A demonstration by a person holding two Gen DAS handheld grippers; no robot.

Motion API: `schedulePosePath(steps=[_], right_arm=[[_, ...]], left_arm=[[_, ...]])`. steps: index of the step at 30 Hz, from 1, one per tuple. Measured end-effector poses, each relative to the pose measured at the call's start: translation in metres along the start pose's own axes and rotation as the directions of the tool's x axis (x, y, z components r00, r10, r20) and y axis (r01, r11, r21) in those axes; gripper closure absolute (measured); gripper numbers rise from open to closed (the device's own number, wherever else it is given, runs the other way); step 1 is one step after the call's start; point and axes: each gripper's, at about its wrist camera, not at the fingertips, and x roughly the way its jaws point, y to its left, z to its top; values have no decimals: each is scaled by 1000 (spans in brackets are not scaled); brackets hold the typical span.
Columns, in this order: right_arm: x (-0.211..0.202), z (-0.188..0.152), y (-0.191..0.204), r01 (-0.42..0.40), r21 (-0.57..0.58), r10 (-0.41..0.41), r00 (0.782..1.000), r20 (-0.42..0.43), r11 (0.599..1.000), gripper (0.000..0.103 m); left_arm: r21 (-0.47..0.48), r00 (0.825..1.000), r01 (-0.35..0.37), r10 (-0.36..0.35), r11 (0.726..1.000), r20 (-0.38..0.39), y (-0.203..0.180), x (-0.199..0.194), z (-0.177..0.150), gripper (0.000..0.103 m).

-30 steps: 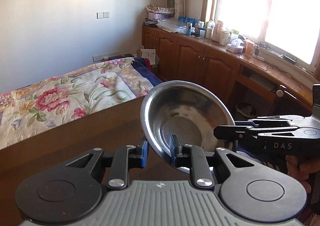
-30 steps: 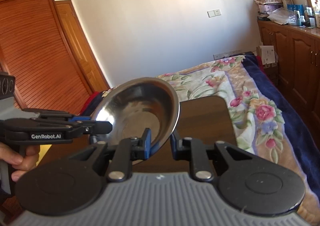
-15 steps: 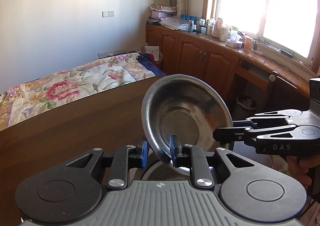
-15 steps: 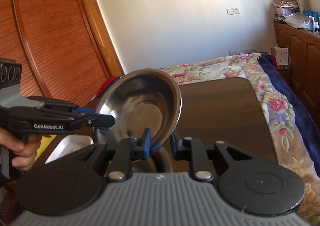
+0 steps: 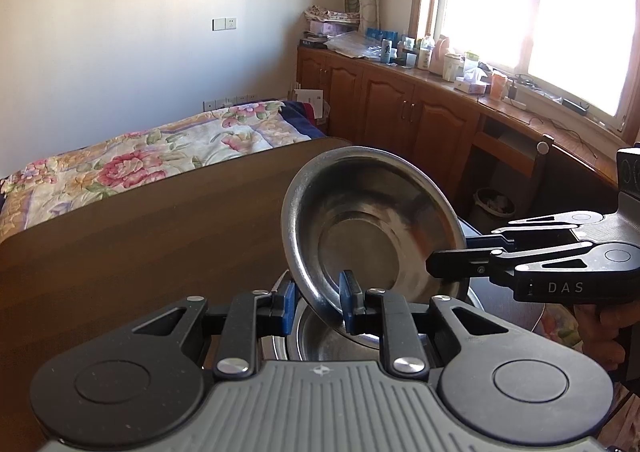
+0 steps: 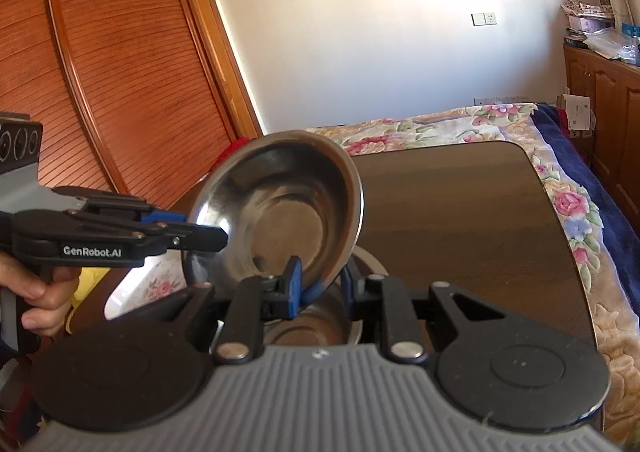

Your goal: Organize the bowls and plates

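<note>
Evidently the shallow round stainless-steel bowl [image 5: 372, 232] is a light, rigid thing — thin-walled, stiff enough that a pinch on its rim alone carries it, but smooth and polished, so I judge it apt to slip or swivel between pads if held at one spot only. That is why its thin rolled rim is the place to take it, at two points set apart. My left gripper [image 5: 316, 302] has its blue-padded jaws closed on the near rim; my right gripper [image 6: 320, 284] clamps the rim further round, and each shows in the other's view coming in from the side. Between them the bowl hangs tilted, its hollow facing me, above the dark brown wooden surface [image 5: 140, 236] and just over a second steel bowl [image 5: 320, 336] that sits below it. Its inside is bright, with a flat round bottom, sloping walls and a dull smeared sheen — no dents that I can make out.
</note>
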Motion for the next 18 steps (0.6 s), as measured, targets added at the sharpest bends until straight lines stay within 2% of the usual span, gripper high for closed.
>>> schedulePosePath(steps=[13,18], right_arm=[[7,-17,2,-11,8,11,999,-44,1000,80],[9,-20,4,8,2,-7,999,-48,1000,80]], left_arm=[[-4,999,-12,12,1000,-36,-3,9,-24,80],[-12,999,-6,6,1000,-48,-1,14,-30,80]])
